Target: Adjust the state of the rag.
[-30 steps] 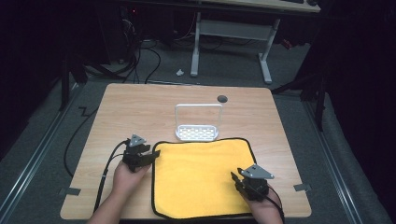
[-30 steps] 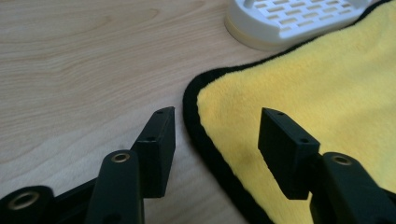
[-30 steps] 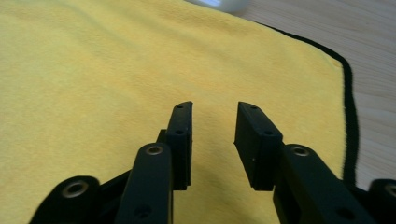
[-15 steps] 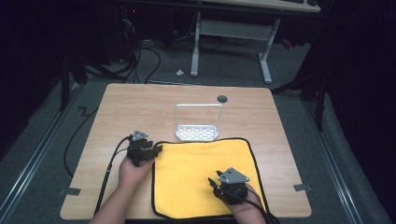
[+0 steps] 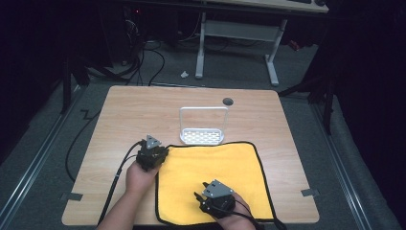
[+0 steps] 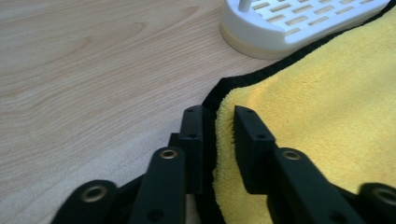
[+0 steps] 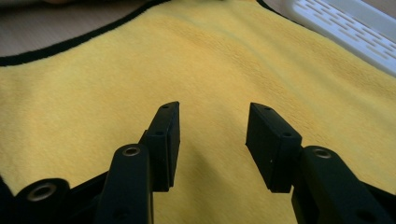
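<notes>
Yellow cloth with black hem, flat, lower centre of high view on wooden table. Left gripper, left of centre, at cloth's upper-left corner; jaws nearly together astride the hem, cloth edge between them, full clamp not confirmed. Right gripper, lower centre, over mid-cloth, jaws apart, nothing held. Probable step: corner pinch for a fold. Best done by closing squarely on hem, then lifting slowly. White slotted rack touching cloth's far edge; possible snag on a forward fold.
</notes>
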